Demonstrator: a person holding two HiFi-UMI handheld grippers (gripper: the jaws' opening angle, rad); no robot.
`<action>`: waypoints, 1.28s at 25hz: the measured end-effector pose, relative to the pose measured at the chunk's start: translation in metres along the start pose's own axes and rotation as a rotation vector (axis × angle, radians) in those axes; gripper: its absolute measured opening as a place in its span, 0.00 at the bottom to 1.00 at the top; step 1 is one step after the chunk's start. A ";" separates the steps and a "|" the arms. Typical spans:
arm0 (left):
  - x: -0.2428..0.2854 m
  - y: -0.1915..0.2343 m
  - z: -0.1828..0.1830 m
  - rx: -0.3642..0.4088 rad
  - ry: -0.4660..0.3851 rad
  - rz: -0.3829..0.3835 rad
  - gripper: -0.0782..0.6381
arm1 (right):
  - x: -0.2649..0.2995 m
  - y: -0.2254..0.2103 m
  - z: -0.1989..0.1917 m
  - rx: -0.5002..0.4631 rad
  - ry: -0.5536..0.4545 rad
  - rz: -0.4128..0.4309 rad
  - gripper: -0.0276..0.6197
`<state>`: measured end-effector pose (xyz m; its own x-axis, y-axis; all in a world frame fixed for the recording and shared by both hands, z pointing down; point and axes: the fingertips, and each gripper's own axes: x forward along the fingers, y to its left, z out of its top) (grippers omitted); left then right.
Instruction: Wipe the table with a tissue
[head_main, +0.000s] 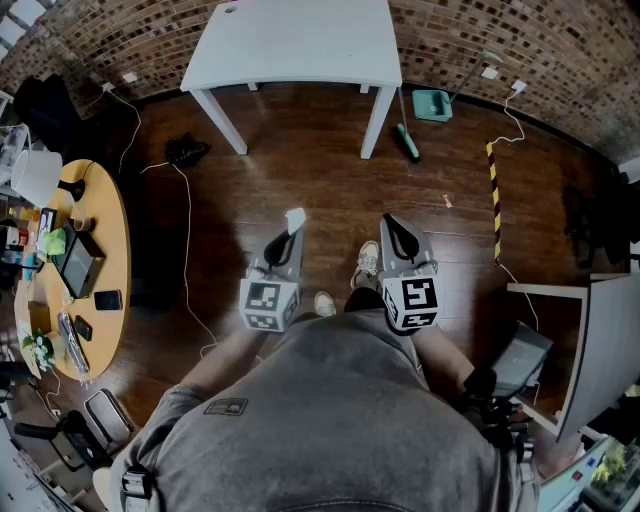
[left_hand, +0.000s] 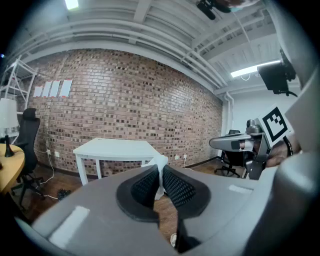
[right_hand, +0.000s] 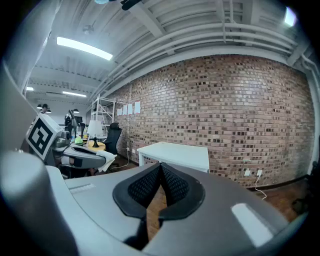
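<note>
Both hand-held grippers are held out side by side in front of the person, above the wooden floor (head_main: 300, 170), pointing toward the far wall. The left hand-held gripper (head_main: 288, 240) is pinching a tissue (head_main: 295, 219). In the left gripper view the tissue (left_hand: 161, 162) runs up between the ribbed pads (left_hand: 146, 186) and sticks out above the tips as a crumpled white tuft. The right hand-held gripper (head_main: 392, 228) holds nothing. In the right gripper view its jaws are pressed together at the tips, and only a narrow wedge of floor shows between the pads (right_hand: 176, 185) lower down.

The white desk (head_main: 300, 40) stands well apart from both grippers, far across the floor against the brick wall (head_main: 500, 40). Both gripper views show it straight ahead, beyond the jaws. The tissue is nowhere near its top.

Just right of the desk's near right leg, a teal dustpan (head_main: 432, 104) and a brush (head_main: 405, 140) lie on the floor. Farther right, a yellow-and-black strip (head_main: 493, 200) lies on the boards. At the left, a round desk (head_main: 108, 240) carries a tablet, phones and other small things. The person's shoes (head_main: 368, 262) show on the floor between the two grippers.
</note>
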<state>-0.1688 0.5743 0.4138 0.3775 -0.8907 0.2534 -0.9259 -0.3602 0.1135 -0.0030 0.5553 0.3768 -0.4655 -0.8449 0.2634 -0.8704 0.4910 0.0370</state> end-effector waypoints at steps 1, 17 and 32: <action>0.002 0.001 0.000 -0.001 0.005 0.003 0.14 | 0.002 -0.002 0.001 0.001 0.001 0.001 0.06; 0.154 -0.006 0.047 0.035 0.034 0.048 0.14 | 0.096 -0.132 0.020 0.035 -0.007 0.043 0.06; 0.240 0.009 0.079 0.019 0.024 0.151 0.14 | 0.169 -0.197 0.030 0.037 0.003 0.120 0.06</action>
<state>-0.0875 0.3358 0.3999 0.2340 -0.9284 0.2887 -0.9721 -0.2282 0.0540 0.0849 0.3093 0.3847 -0.5661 -0.7800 0.2669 -0.8139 0.5802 -0.0309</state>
